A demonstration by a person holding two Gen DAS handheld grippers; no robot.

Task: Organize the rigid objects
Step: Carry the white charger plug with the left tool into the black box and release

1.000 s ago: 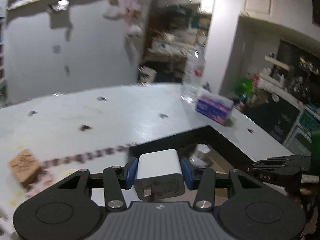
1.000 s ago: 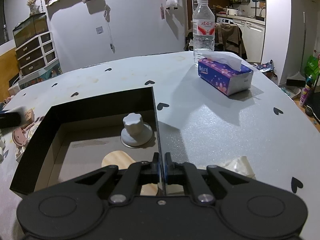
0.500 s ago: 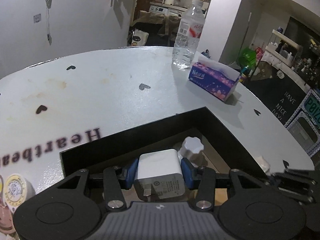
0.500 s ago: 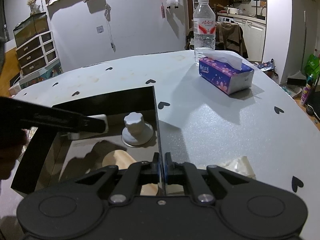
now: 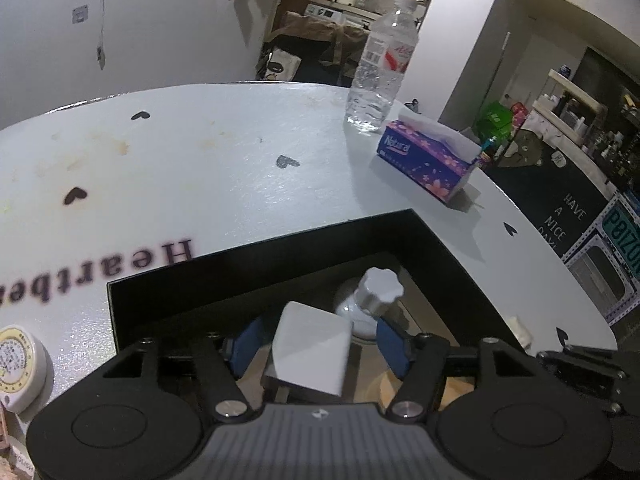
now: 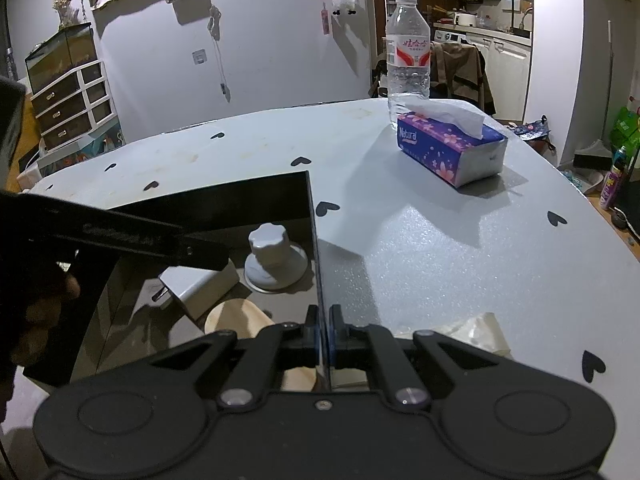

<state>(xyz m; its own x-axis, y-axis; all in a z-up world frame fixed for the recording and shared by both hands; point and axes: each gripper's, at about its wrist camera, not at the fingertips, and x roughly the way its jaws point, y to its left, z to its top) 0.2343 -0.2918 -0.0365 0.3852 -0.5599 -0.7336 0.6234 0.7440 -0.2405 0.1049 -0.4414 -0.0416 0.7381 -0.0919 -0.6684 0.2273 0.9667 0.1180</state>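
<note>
Left gripper (image 5: 318, 346) spread, white charger (image 5: 310, 354) loose between; right gripper (image 6: 324, 330) pinching black box (image 6: 316, 248) wall (far tissue pack (image 6: 450, 148) reads "Natural")

box (image 5: 248, 280) crowded — knob (image 5: 380, 292), charger (image 5: 308, 352)

"Natural" on tissue box (image 6: 452, 148) (table (image 5: 240, 184): "Heartbe…")

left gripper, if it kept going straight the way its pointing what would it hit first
Most likely the white charger, lying loose between the open fingers of the left gripper. Just beyond it stands the white knob, then the black box's far wall. Depth is hard to judge here.
</note>
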